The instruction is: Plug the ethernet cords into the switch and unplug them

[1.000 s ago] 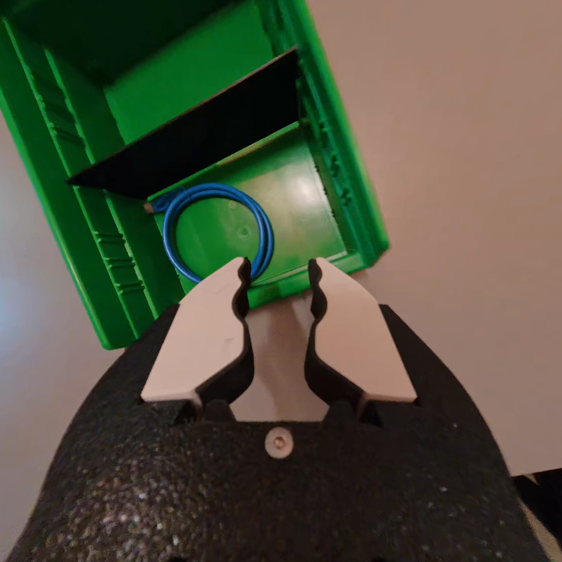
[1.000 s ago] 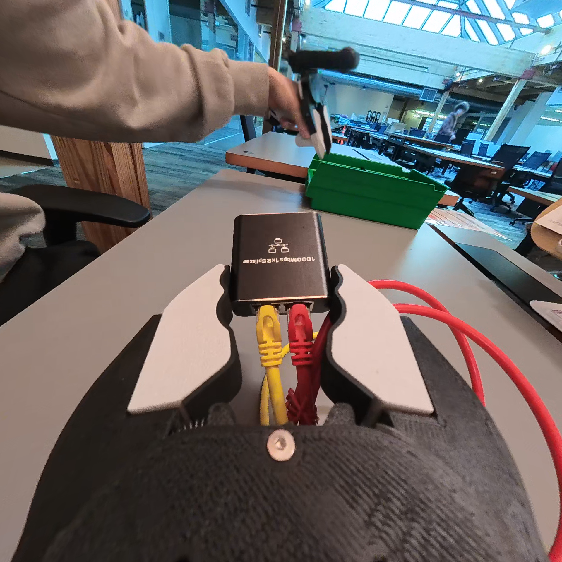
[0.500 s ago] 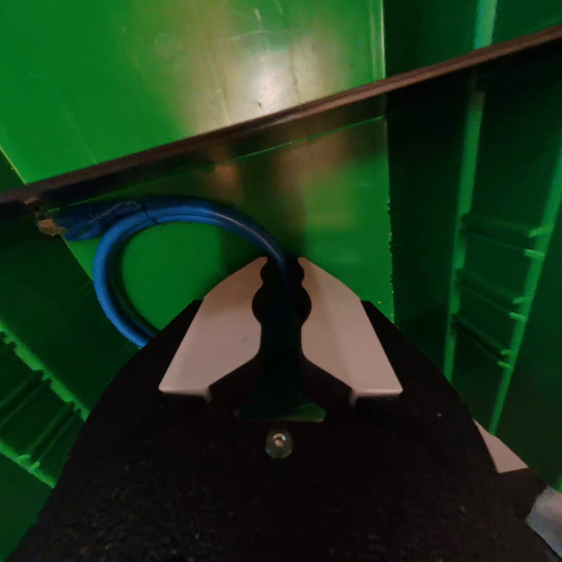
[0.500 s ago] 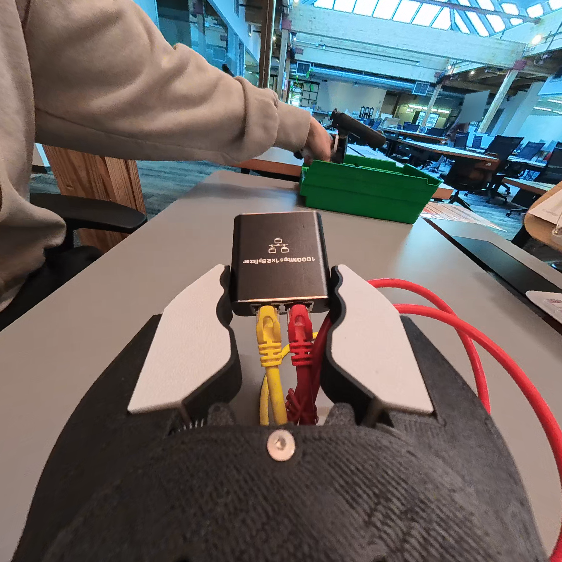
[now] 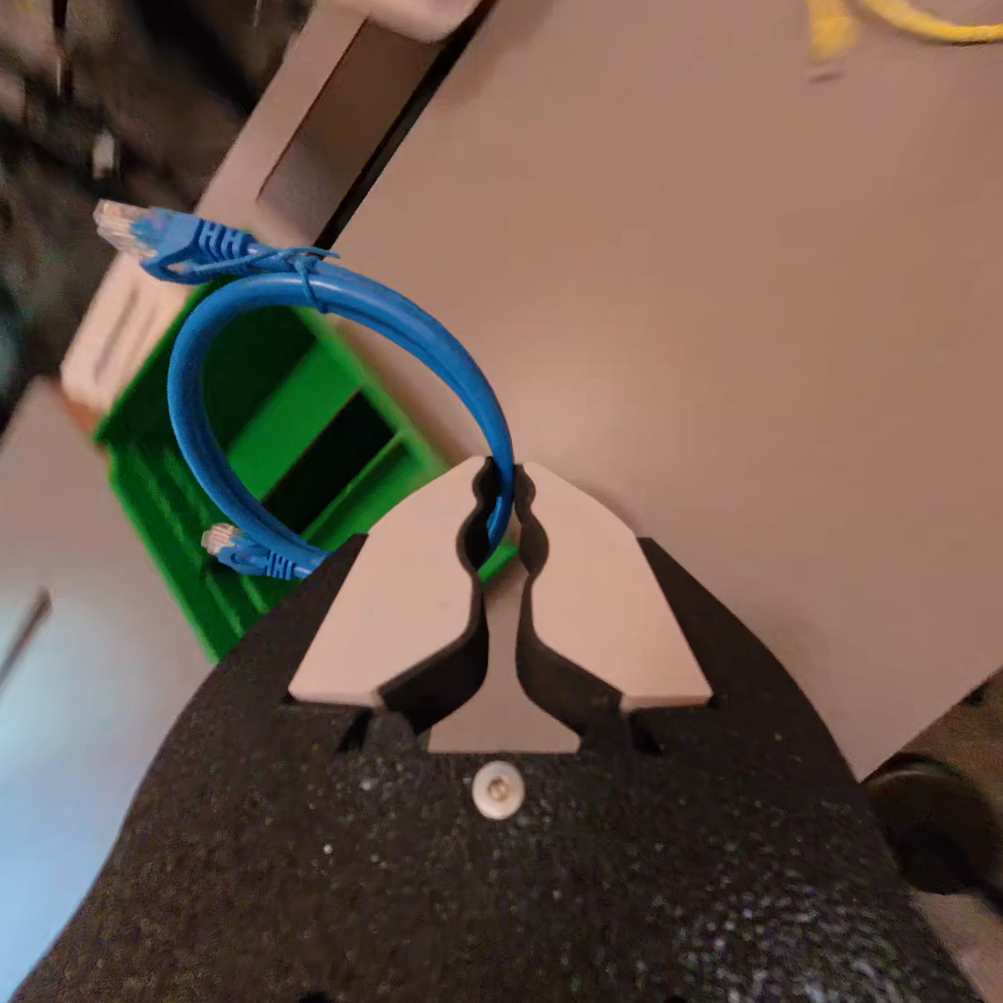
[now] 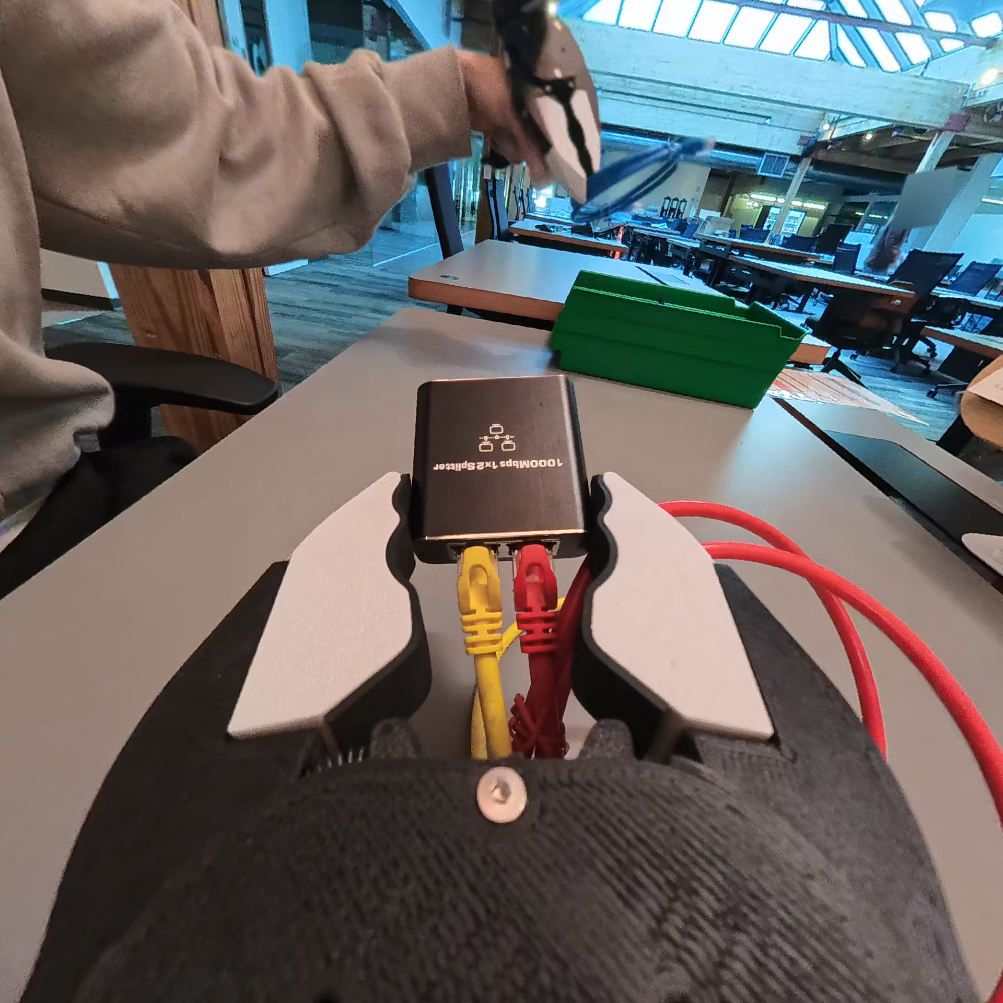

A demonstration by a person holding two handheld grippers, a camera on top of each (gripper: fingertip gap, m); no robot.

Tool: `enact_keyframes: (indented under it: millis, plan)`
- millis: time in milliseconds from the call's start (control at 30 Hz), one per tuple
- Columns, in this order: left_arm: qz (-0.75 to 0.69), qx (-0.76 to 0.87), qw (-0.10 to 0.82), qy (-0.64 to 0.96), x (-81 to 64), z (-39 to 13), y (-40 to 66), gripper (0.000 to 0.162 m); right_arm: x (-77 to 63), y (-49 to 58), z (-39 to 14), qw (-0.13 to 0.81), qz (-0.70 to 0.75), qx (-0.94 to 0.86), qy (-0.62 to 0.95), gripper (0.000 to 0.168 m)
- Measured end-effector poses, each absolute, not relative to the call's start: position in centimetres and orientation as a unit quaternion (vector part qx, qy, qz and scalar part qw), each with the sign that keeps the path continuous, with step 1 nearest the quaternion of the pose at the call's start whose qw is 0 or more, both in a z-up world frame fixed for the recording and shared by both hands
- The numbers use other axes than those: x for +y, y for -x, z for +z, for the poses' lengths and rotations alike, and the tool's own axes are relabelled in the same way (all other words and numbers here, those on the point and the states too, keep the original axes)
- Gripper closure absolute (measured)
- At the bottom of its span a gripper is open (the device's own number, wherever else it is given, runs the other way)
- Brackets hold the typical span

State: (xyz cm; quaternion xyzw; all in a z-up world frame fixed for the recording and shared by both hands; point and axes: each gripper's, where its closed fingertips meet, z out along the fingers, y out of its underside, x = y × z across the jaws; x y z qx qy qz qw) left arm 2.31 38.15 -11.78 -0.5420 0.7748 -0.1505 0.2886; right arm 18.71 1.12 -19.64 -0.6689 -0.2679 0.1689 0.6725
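Blue cord lifted, switch held.
Left gripper (image 5: 502, 475) pinches the coiled blue cord (image 5: 347, 304) above the green bin (image 5: 163, 488); right gripper (image 6: 499, 486) clamps the black switch (image 6: 496, 461) on the tabletop (image 6: 217, 515).

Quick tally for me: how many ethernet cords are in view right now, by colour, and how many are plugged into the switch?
Blue cord: 1, coiled, held by the left gripper in the air, not plugged in
Yellow cord: 1, plugged into the switch
Red cord: 1, plugged into the switch
Total: 3 cords, 2 plugged in

Blue cord (image 5: 347, 336), green bin (image 6: 673, 347), black switch (image 6: 496, 461)
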Motion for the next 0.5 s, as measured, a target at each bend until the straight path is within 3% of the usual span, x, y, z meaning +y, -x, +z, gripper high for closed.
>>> enact_keyframes:
  millis: [200,500]
  plan:
    - [-0.136,0.879,0.3,0.343,24.9,-14.1,-4.4,0.157,0.7,-18.9,-19.1,0.685,0.18,-0.265,0.654,0.105]
    - [0.02,0.971,0.188,0.145,16.3,-26.0,-4.7,0.155,0.4,-18.9,-18.9,0.689,0.196,-0.266,0.645,0.105]
